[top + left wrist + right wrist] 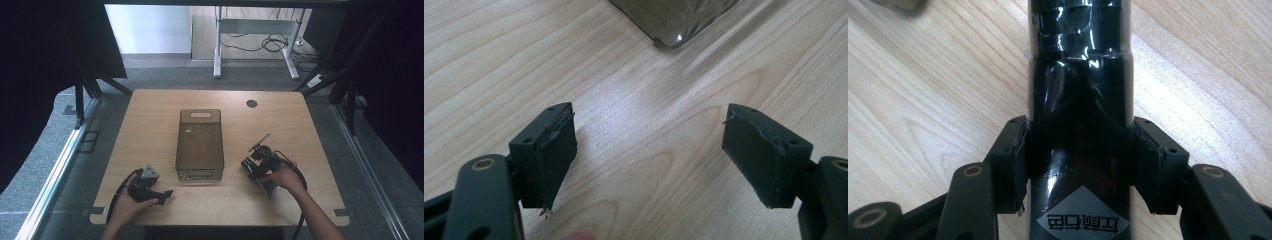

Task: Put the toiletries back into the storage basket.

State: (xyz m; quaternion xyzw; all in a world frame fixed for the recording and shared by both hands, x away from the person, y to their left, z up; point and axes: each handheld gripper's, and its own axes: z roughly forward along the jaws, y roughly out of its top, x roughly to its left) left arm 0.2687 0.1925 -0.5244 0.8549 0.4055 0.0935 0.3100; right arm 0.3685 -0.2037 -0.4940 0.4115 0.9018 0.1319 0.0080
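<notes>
**Right gripper clamps a dark bottle beside the bin**

The right gripper (pixel 1080 160) has its two black jaws pressed against the sides of a glossy dark bottle with a diamond-shaped label (pixel 1080 125), which runs lengthways between them and on past their tips. Its pads (pixel 1018 160) sit flush on the bottle's body just below the band of shiny wrap at the narrower end. In the high view the right gripper (pixel 256 162) sits low over the table, to the right of the bin, with the person's right hand (pixel 282 177) behind it.

The left gripper (pixel 649 150) is spread wide with nothing between its jaws, bare wood showing in the gap. In the high view it (pixel 162 195) rests near the table's front edge, held by the left hand (pixel 132 202).

Between the two grippers stands a translucent smoky-brown plastic bin with a handle slot (pixel 199 145), near the middle of the light wooden table (pixel 150 125). One rounded corner of the bin (pixel 674 20) shows ahead of the left gripper, well apart from it.
</notes>
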